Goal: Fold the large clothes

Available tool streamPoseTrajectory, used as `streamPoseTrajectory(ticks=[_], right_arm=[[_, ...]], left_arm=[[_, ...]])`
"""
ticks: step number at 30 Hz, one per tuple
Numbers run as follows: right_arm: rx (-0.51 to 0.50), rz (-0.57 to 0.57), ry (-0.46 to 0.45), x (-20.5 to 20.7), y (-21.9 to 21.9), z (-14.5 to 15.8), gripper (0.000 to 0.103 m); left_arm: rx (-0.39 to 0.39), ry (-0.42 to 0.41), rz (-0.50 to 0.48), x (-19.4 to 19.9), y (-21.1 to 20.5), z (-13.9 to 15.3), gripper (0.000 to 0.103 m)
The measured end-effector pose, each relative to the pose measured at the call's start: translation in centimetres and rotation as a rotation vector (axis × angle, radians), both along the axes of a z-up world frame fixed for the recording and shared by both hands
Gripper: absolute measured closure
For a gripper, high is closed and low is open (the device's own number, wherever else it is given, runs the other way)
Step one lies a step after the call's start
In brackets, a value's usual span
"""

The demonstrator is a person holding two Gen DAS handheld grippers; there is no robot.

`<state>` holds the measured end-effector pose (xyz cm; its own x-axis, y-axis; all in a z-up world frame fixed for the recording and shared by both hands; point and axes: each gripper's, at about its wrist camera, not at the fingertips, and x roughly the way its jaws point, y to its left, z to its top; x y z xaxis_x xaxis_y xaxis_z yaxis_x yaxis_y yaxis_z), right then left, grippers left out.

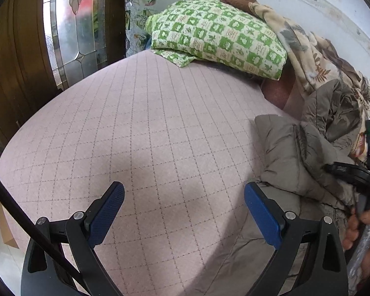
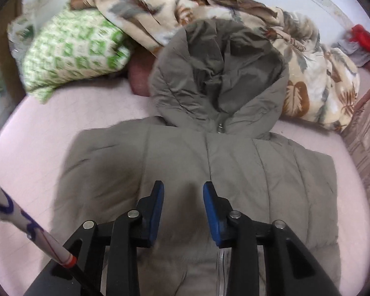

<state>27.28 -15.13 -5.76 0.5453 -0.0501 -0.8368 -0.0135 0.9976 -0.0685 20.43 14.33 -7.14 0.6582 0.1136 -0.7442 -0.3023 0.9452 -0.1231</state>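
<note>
Grey-green padded jacket (image 2: 197,172) spread front-up on the bed (image 1: 135,123), zip closed to the collar, hood (image 2: 219,74) lying rumpled against the bedding at the far side. Sleeves apparently already tucked in toward the body, though motion blur on the near-left edge leaves that uncertain. Judged mid-task: garment laid out and narrowed, body fold not yet made.

Right hand-held gripper (image 2: 183,204) low over the jacket's middle, fingers a little apart, nothing between them. Left hand-held gripper (image 1: 185,212) over bare bed cover just beside the jacket's edge, fingers spread wide, holding nothing.

Next move likely calls for pinching hood or hem with both and carrying it across the body; puffy fill apt to spring back, so a press-down after the fold.

Surface: pink quilted cover with stitched grid. Green-and-white checked pillow (image 1: 217,32) and beige leaf-print blanket (image 2: 308,79) heaped by the pale wall (image 1: 296,2). Wooden door with leaded glass (image 1: 69,24) at the left. Red cloth (image 2: 365,38) at the far right.
</note>
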Motion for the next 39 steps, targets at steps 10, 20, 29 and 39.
streamPoseTrajectory(ticks=[10, 20, 29, 39], right_arm=[[0.06, 0.212, 0.109, -1.3, 4.4, -1.6, 0.071], [0.059, -0.061, 0.076, -4.5, -9.3, -0.5, 0.07], [0.179, -0.178, 0.123, -5.1, -15.1, -1.7, 0.069], [0.178, -0.164, -0.104, 6.4, -11.1, 8.4, 0.035]], left_arm=[[0.038, 0.019, -0.062, 1.1, -3.1, -1.1, 0.005], [0.184, 0.145, -0.193, 2.1, -8.0, -4.3, 0.005], [0.097, 0.13, -0.21, 1.9, -8.2, -4.1, 0.005], [0.111, 0.067, -0.252, 1.8, -10.4, -4.4, 0.005]])
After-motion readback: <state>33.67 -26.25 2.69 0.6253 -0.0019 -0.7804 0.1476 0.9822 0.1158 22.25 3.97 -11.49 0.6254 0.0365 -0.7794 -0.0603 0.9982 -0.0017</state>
